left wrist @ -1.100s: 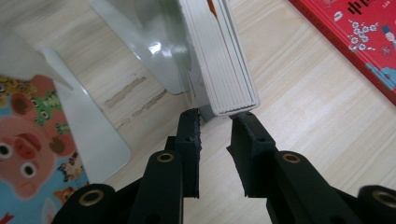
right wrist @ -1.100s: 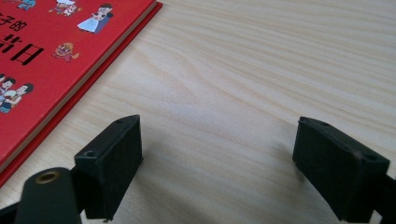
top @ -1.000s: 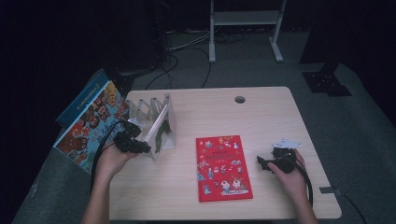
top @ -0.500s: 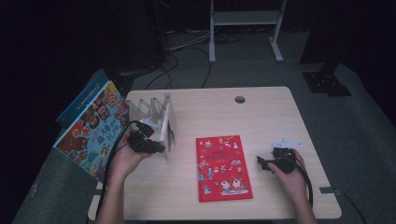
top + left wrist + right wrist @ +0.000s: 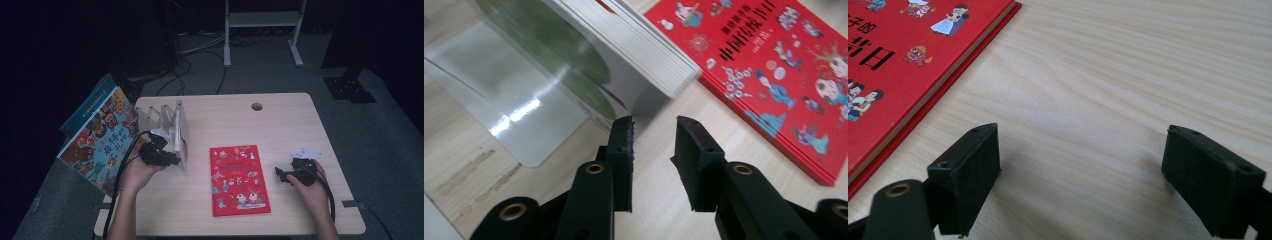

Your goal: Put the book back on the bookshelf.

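**Left gripper off the racked book, right parked by the red one**

Left gripper sits at the near end of the clear book rack, at the table's left side. Jaws have just been opening; narrow gap now, nothing between the pads. In the left gripper view the fingertips are just short of the lower corner of a white-paged book that leans in the rack, not touching as far as I can tell. A clear divider plate lies beside it.

Red picture book lies flat, cover up, centre-front of the table, between the two hands and apart from both.

Right gripper rests low on the table just right of the red book, jaws wide, bare wood between them. Red cover's edge shows at the left of the right gripper view.

Another picture book leans tilted off the table's left edge.
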Tool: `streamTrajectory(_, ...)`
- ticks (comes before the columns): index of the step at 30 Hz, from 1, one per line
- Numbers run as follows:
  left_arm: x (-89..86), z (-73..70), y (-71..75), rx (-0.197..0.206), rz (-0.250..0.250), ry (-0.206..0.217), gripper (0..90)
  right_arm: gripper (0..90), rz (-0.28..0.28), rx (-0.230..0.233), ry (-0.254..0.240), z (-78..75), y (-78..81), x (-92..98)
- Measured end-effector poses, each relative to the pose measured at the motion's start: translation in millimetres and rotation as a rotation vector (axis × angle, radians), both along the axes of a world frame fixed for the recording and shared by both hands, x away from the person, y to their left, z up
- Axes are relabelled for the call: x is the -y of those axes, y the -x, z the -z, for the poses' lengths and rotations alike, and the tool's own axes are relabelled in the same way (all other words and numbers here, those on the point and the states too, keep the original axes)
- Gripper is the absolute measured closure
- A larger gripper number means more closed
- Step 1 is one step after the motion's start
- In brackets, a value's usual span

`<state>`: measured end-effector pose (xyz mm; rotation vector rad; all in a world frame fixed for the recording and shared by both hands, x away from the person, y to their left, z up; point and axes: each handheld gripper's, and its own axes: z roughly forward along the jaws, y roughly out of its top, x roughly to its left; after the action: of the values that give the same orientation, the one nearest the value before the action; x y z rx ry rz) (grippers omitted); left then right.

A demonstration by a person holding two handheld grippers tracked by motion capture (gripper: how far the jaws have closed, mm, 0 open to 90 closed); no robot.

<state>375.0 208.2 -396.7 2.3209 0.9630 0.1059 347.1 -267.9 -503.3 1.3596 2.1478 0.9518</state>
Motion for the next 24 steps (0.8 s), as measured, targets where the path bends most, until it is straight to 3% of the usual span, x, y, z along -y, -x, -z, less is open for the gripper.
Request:
streamTrajectory(5,-2.8,5.2,8.9,0.011,0.05,0.019,62.4,14.5,0.0,-0.001,0.0,0.0,-0.1,0.0)
streamTrajectory(9,-1.6,10.2,17.4,0.034,0.066,0.002,55.8,14.4,0.0,0.0,0.0,0.0,-0.3,-0.1)
streamTrajectory(12,-0.1,11.3,21.3,0.006,0.047,0.0,52.7,14.3,0.0,0.0,0.001,0.0,-0.3,-0.1)
streamTrajectory(15,2.9,14.6,27.5,0.002,0.063,0.0,46.4,14.4,-0.001,0.0,0.0,0.0,-0.3,0.0)
streamTrajectory(19,9.1,18.5,35.8,0.025,0.098,-0.012,38.3,14.5,-0.001,-0.002,-0.001,0.0,1.4,0.5)
streamTrajectory(24,17.5,23.2,39.4,0.022,0.129,-0.01,32.4,16.4,0.001,0.0,-0.003,-0.2,5.8,1.5)
